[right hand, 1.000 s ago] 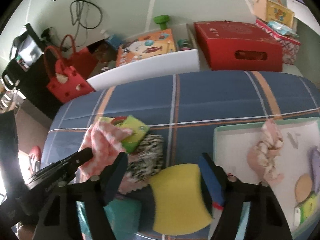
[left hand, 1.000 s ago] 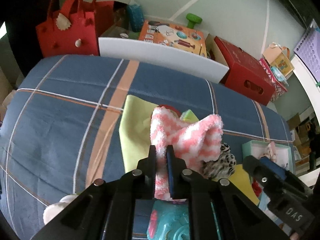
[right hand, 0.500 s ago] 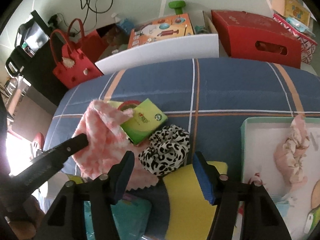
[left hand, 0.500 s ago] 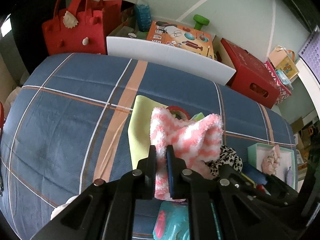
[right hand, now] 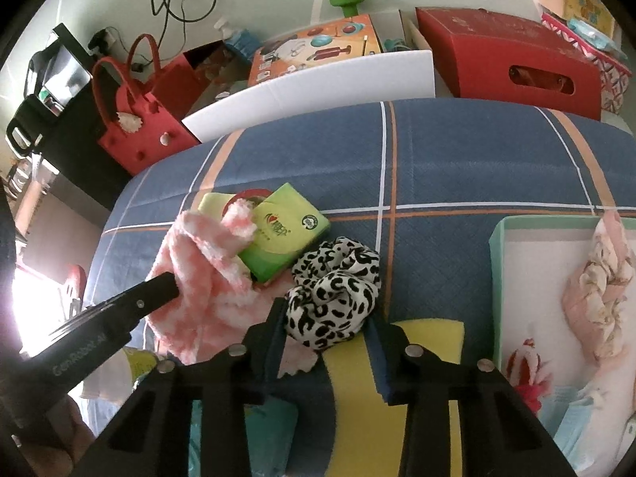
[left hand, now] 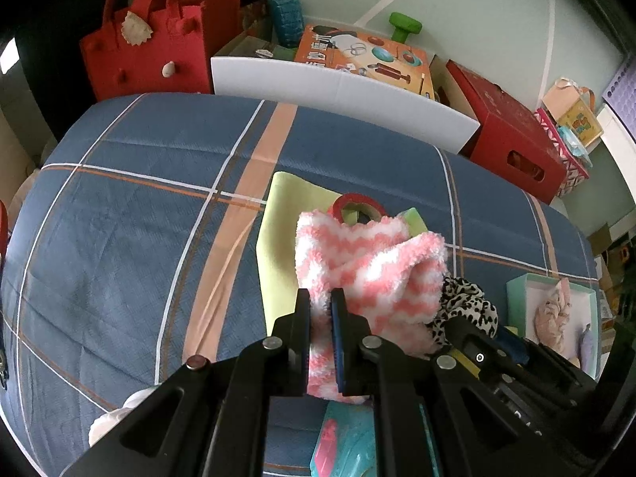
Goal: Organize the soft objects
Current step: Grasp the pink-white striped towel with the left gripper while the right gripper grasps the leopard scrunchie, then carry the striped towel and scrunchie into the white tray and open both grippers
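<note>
While clamped in the left gripper [left hand: 321, 310], fuzzy pink sock [left hand: 365, 262] hides part of red ring [left hand: 357, 204]. Right gripper [right hand: 330, 318] closing around spotted scrunchie [right hand: 334, 290]; contact unclear.

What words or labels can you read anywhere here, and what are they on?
"GenRobot.AI": side of the left gripper.
Green packet: red and dark print with a round logo, too blurred to read.
Orange box: large characters, not legible.
Nothing else readable.

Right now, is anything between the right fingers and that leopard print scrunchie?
Nothing visible. The right gripper has just been closing, and the leopard print scrunchie already sits between its fingers, with only the blue plaid cover beyond it.
</note>
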Available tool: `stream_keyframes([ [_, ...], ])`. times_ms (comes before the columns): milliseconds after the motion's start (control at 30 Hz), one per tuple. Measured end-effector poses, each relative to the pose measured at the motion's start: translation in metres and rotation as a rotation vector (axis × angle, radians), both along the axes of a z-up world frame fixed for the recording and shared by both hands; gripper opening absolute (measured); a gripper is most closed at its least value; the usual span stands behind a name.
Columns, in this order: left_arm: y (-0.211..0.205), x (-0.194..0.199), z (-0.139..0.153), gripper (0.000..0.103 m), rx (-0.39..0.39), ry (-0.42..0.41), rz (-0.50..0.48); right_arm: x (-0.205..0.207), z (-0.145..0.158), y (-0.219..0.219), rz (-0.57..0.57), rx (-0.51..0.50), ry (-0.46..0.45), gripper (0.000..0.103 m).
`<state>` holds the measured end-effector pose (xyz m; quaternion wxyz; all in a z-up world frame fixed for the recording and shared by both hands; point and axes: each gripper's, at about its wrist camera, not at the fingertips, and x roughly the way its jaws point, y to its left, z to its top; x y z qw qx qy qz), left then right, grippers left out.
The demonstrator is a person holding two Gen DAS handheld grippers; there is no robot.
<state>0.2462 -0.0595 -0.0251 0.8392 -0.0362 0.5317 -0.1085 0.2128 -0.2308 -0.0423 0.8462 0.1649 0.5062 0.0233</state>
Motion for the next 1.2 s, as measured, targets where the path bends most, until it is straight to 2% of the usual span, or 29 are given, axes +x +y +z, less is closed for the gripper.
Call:
stream_keyframes([
  [333, 0.000, -0.002, 0.011, 0.009, -0.002, -0.026, -0.008, -0.004, 0.008, 0.001, 0.013, 0.014, -0.019, 0.026],
  [500, 0.003, -0.007, 0.026, 0.009, -0.018, -0.069, -0.007, -0.006, 0.016, 0.004, 0.019, 0.017, -0.034, 0.025],
  [933, 0.013, -0.019, 0.072, 0.009, -0.035, -0.196, 0.013, -0.024, 0.071, 0.006, 0.020, -0.029, -0.154, 0.025],
  [1200, 0.027, -0.023, 0.089, 0.009, -0.034, -0.252, 0.059, -0.025, 0.077, 0.000, -0.005, -0.033, -0.155, 0.025],
])
